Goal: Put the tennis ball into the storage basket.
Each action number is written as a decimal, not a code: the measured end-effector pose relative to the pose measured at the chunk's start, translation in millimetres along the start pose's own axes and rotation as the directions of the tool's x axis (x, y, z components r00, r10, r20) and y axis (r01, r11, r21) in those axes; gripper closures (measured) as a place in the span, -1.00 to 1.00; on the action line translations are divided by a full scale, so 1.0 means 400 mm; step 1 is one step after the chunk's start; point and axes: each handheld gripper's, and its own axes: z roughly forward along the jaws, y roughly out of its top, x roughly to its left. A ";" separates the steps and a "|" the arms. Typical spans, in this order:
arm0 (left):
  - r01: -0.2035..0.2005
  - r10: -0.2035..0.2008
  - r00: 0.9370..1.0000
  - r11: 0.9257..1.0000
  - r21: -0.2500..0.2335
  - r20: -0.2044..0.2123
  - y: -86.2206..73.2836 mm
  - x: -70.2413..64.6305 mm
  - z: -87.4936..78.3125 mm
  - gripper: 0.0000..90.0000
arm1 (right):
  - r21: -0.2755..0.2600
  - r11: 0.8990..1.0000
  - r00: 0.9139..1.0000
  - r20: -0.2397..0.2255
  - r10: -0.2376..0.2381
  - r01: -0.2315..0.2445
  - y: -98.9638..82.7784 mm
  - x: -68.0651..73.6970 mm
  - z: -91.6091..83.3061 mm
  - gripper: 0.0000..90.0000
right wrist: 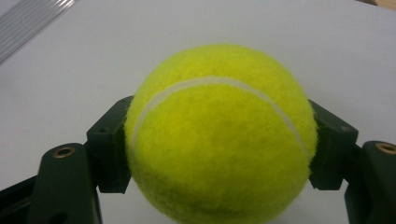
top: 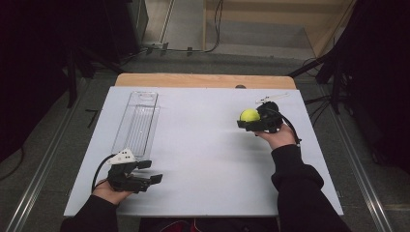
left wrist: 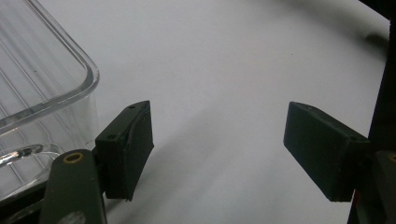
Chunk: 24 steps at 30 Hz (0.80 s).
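Note:
A yellow tennis ball (top: 249, 115) (right wrist: 219, 135) is clamped between the jaws of my right gripper (top: 249, 121) (right wrist: 219, 149), held a little above the white table top at the right. One black pad presses on each side of the ball. My left gripper (top: 150, 171) (left wrist: 217, 149) rests at the table's near left, jaws wide apart with nothing between them. A clear plastic tray (top: 137, 123) (left wrist: 32, 93) lies lengthwise along the left side, its near end just beyond the left gripper.
The white table top (top: 203, 159) stretches between the two hands. A wooden edge (top: 203, 79) runs along the far side. A small white stick-like object (top: 271, 98) lies behind the right gripper. Dark stands and cables border the table.

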 end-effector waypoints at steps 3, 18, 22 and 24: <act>0.000 0.000 1.000 1.000 0.000 0.001 0.000 0.000 0.000 -0.46 | 0.001 1.000 1.000 -0.010 -0.013 0.013 0.002 0.011 0.003 -0.49; 0.000 0.000 1.000 1.000 -0.001 -0.001 0.000 0.000 0.000 -0.46 | 0.019 0.997 0.995 -0.077 -0.067 0.069 0.008 0.078 0.030 -0.49; 0.000 0.000 1.000 1.000 0.000 -0.002 0.000 0.000 0.000 -0.46 | 0.021 0.996 0.991 -0.100 -0.089 0.092 0.011 0.104 0.037 -0.49; 0.000 0.000 1.000 1.000 -0.001 -0.003 0.000 0.001 0.000 -0.46 | 0.024 0.995 0.991 -0.101 -0.091 0.093 0.012 0.109 0.038 -0.49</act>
